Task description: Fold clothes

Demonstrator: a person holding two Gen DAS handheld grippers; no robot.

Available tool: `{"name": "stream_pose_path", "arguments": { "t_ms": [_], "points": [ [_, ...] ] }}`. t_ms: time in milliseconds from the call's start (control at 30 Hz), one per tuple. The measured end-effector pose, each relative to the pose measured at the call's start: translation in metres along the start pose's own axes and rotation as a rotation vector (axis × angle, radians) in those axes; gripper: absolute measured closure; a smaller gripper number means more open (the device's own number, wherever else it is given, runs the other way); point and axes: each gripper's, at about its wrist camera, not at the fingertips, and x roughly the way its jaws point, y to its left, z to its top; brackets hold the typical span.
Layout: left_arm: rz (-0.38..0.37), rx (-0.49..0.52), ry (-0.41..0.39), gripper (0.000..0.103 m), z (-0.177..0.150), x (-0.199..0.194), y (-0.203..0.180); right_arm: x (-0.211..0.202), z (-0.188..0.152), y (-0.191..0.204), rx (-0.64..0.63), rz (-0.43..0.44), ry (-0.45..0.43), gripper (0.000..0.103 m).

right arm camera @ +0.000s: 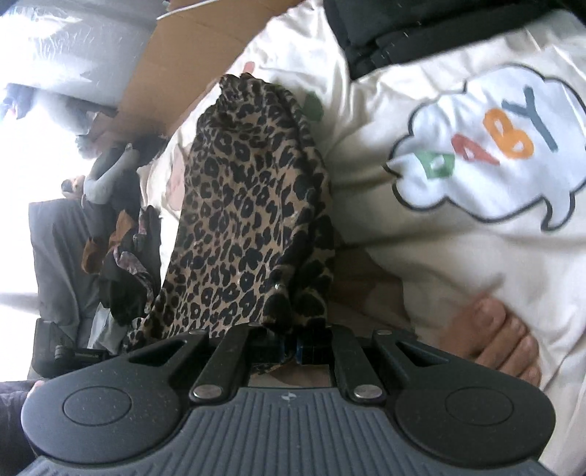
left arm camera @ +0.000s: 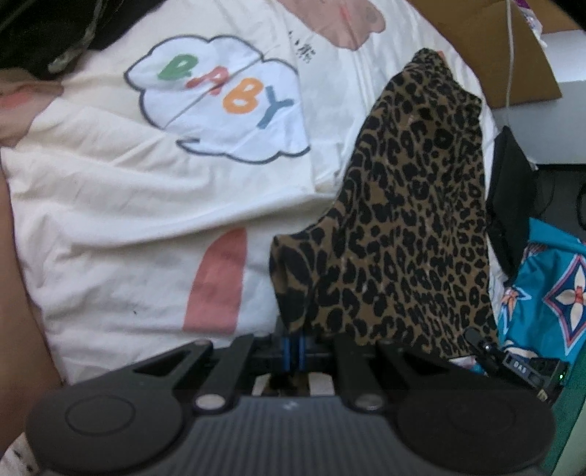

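Note:
A leopard-print garment [left arm camera: 410, 227] is stretched above a cream quilt [left arm camera: 121, 205] with a "BABY" cloud print. My left gripper [left arm camera: 296, 348] is shut on one edge of the leopard-print garment, blue pads pinching the cloth. In the right wrist view the same leopard-print garment [right arm camera: 241, 205] runs away from my right gripper [right arm camera: 291, 348], which is shut on another edge of it. The other gripper [left arm camera: 512, 362] shows at the lower right of the left wrist view, under the cloth.
A cardboard box [left arm camera: 512, 47] lies at the bed's far side. A turquoise patterned cloth [left arm camera: 549, 289] sits at the right. Dark clothes [right arm camera: 124, 263] are heaped left of the garment. A person's bare foot [right arm camera: 498, 337] rests on the quilt [right arm camera: 457, 256]. Black fabric [right arm camera: 421, 33] lies at the top.

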Motion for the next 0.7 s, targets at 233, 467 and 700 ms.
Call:
{"name": "stream_pose_path", "arguments": {
  "t_ms": [233, 467, 700],
  "points": [
    [0.004, -0.041, -0.007, 0.098, 0.008, 0.040, 0.002, 0.017, -0.001, -0.023, 0.052, -0.053, 0.018, 0.099],
    [0.016, -0.080, -0.004, 0.096, 0.025, 0.064, -0.005, 0.027, 0.000, -0.028, 0.077, -0.104, 0.017, 0.096],
    [0.127, -0.038, 0.041, 0.070, 0.052, 0.059, -0.041, 0.012, 0.001, -0.027, 0.049, -0.194, -0.030, 0.069]
  ]
}}
